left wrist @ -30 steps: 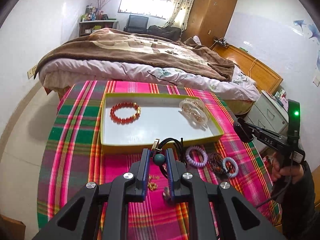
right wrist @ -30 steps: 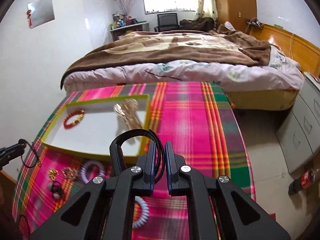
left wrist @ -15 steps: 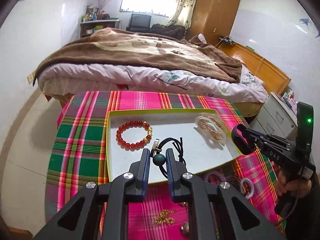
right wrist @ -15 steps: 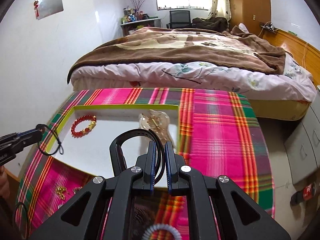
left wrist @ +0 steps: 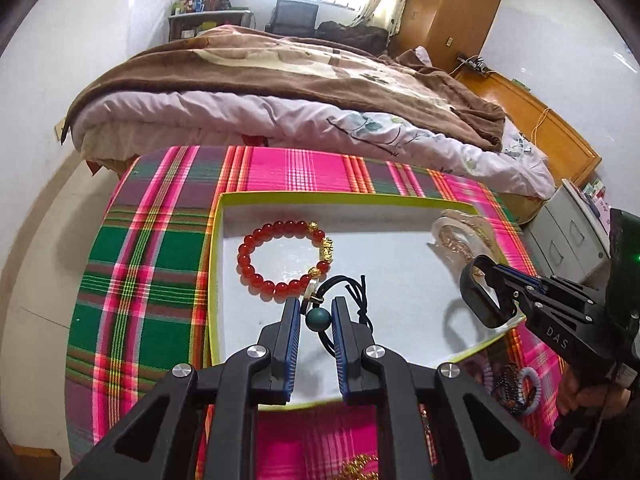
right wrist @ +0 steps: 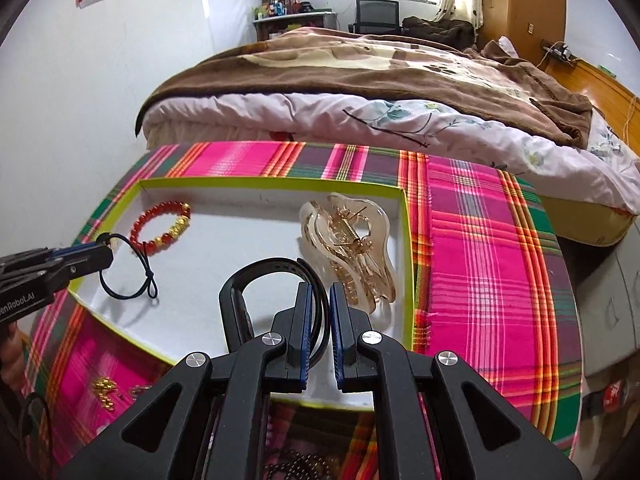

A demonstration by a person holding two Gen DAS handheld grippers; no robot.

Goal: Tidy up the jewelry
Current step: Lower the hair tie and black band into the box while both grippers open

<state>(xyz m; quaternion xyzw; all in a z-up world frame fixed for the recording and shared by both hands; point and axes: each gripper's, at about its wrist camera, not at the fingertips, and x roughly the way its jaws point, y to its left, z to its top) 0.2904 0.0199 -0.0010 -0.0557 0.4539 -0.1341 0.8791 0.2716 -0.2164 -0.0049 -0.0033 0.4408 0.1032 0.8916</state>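
both tools hang over the green-rimmed tray on the plaid tabletop, each carrying a piece. the left tool is clamped on the green bead of a black cord necklace above the tray's near side; the right tool is shut on a black band beside the clear hair claw. the red bead bracelet and claw already lie in the tray. neither carried piece is released yet, and gold beads, coil hair ties and dark beads remain on the cloth, so i judge the sorting roughly half done.
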